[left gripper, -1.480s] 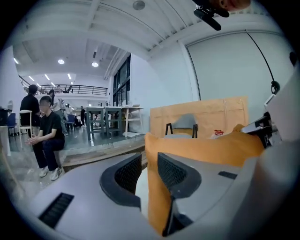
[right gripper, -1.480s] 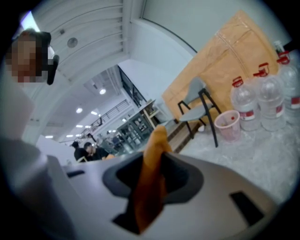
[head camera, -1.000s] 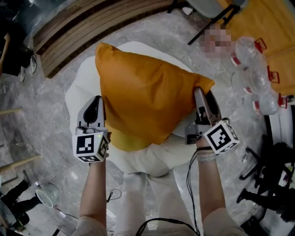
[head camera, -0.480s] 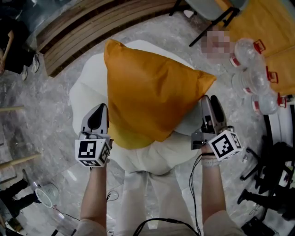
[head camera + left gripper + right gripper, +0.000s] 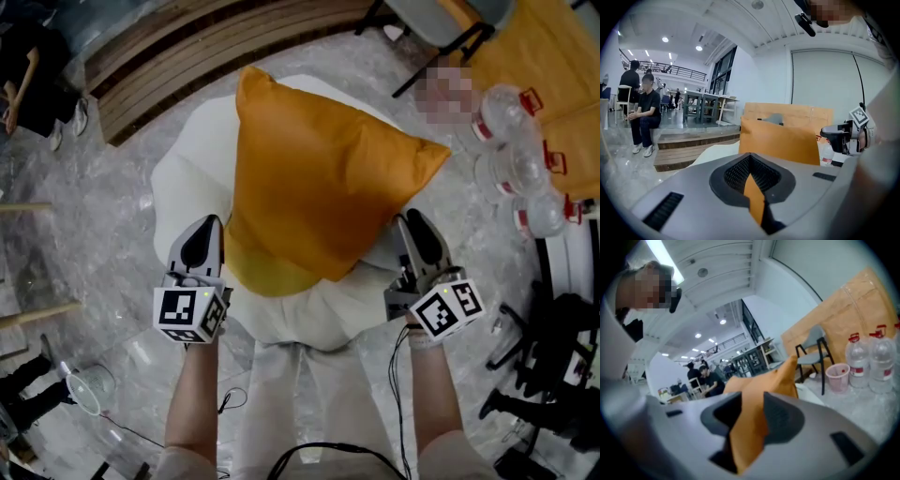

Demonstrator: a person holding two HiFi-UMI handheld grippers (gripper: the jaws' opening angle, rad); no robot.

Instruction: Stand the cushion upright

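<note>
Cushion (image 5: 323, 178) stands on edge on the seat (image 5: 187, 183), left gripper (image 5: 207, 231) clamped tight on its lower-left fabric, right gripper (image 5: 413, 231) with jaws just closing onto its right corner.

1 orange cushion (image 5: 323, 192). 1 white seat (image 5: 187, 183) under it. 2 grippers: left gripper (image 5: 208, 225), right gripper (image 5: 411, 223). 3 clear water bottles (image 5: 511, 164) w/ red handles. 1 grey chair (image 5: 815, 343). 1 pink bin (image 5: 836, 376). 2 ppl in bkgd: seated person (image 5: 647, 112), standing person (image 5: 630, 82).
</note>
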